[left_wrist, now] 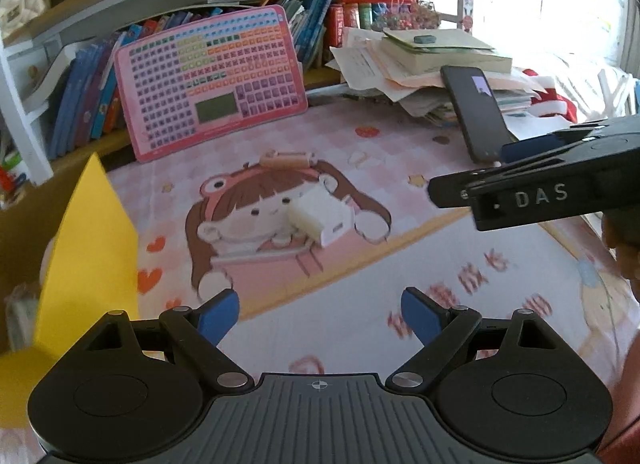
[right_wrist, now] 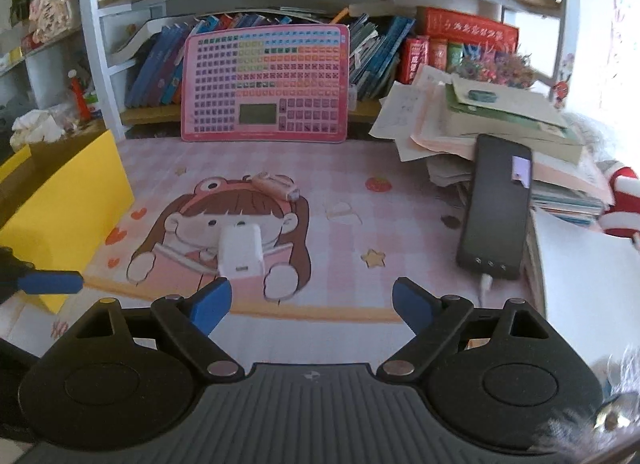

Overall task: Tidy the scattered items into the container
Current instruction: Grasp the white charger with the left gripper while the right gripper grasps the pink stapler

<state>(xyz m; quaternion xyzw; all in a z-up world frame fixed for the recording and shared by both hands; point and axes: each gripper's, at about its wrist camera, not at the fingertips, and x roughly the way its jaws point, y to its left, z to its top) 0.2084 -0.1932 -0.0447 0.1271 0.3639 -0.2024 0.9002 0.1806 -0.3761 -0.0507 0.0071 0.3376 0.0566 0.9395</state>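
Observation:
A white charger block (left_wrist: 320,214) lies on the pink cartoon desk mat (left_wrist: 360,168); in the right wrist view the charger (right_wrist: 240,250) sits just ahead of my open, empty right gripper (right_wrist: 312,304). A small pink device (right_wrist: 276,186) lies further back on the mat and shows in the left wrist view (left_wrist: 286,160). The yellow box (left_wrist: 86,248) stands at the left and shows in the right wrist view (right_wrist: 56,208). My left gripper (left_wrist: 320,318) is open and empty. The right gripper (left_wrist: 540,188) enters the left view from the right.
A black phone (right_wrist: 496,204) leans on a stack of papers and books (right_wrist: 500,124) at the right, a cable plugged in. A pink keyboard-like board (right_wrist: 264,84) leans against shelved books at the back. A white sheet pile (right_wrist: 580,284) lies at the near right.

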